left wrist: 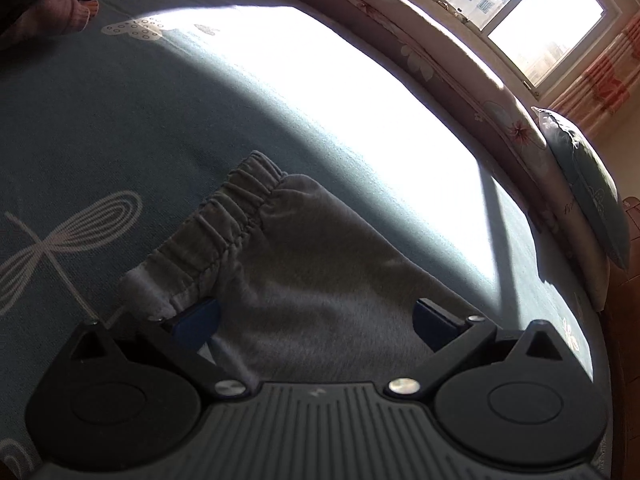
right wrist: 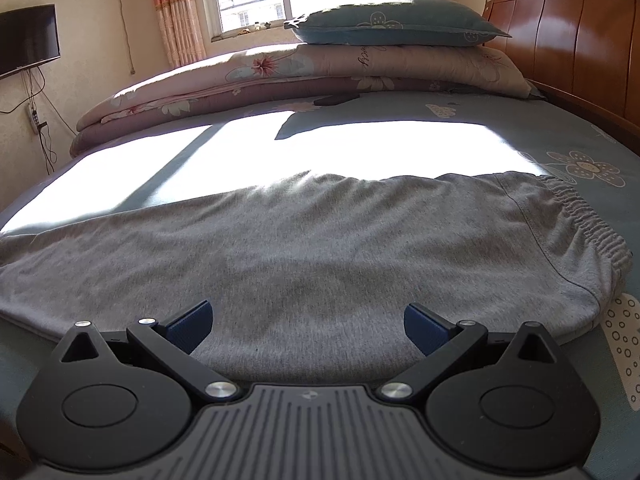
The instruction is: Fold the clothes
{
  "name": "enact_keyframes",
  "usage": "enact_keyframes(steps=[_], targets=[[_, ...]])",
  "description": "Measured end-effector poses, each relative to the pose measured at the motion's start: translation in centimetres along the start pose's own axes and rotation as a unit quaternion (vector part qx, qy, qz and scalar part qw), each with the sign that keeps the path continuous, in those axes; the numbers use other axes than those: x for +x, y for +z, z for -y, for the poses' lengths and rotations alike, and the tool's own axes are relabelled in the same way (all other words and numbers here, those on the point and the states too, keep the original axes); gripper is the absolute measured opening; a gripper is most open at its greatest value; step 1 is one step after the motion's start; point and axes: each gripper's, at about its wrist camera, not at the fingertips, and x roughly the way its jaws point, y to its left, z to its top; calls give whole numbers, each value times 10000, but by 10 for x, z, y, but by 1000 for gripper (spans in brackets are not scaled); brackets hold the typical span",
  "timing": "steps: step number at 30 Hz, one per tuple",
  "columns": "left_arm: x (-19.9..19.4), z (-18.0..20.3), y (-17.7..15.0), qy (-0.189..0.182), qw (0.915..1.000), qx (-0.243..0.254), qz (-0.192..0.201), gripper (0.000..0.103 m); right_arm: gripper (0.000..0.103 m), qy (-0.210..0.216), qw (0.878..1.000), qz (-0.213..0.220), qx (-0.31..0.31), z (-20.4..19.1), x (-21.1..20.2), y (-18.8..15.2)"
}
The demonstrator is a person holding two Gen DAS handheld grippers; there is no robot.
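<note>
a: so where are we at? the grey pants (right wrist: pixel 304 248) are lying flat across the bed (right wrist: pixel 520 128), waistband (right wrist: pixel 576 220) off to the right in the right wrist view, legs running out of frame to the left.

b: yeah, and neither gripper has anything. our right gripper (right wrist: pixel 308 326) has its fingers spread wide over the near edge of the fabric, and the left gripper (left wrist: pixel 316 322) is spread too, hovering just beside the waistband (left wrist: pixel 224 216) corner.

a: we'd guess no fold has started yet (looks like one flat layer, though we can't see the leg ends).

b: agreed. what worries us: the left fingers sit right at the bunchy elastic, so a pinch there could catch only the top layer and the fold comes out crooked.

a: also the sheet underneath is soft. dig too low and we grab bedding along with the pants.

b: and that sun patch (right wrist: pixel 360 148) washes out the far edge, so lining up the hem could be off.
</note>
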Motion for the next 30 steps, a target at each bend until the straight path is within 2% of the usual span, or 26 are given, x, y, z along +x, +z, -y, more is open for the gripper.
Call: enact_keyframes(steps=[3, 6, 9, 13, 14, 19, 23, 24, 27, 30], targets=[[-13, 19, 13, -536, 9980, 181, 285, 102, 103, -57, 9999, 30, -125, -3, 1, 1], [-6, 39, 28, -753, 9959, 346, 368, 102, 103, -14, 10000, 3, -55, -3, 4, 2], [20, 47, 39, -622, 9973, 320, 242, 102, 103, 75, 9999, -72, -14, -5, 8, 1], [53, 33, 42, -98, 9996, 175, 202, 102, 103, 41, 9998, -162, -148, -8, 15, -3], [54, 29, 42, -73, 9997, 129, 202, 102, 103, 53, 9997, -201, -157, -8, 18, -4], [39, 32, 41, -206, 9993, 55, 294, 102, 103, 14, 9995, -210, -239, -8, 25, -7], [28, 54, 33, -745, 9967, 239, 211, 102, 103, 17, 9995, -201, -259, -10, 28, -8], [27, 59, 29, -778, 9962, 352, 192, 102, 103, 10, 9994, -200, -270, -10, 29, -9], [38, 63, 23, -397, 9975, 574, 144, 102, 103, -17, 9991, -213, -366, -12, 30, -12], [49, 49, 28, -99, 9997, 235, 63, 102, 103, -41, 9990, -231, -392, -13, 30, -12]])
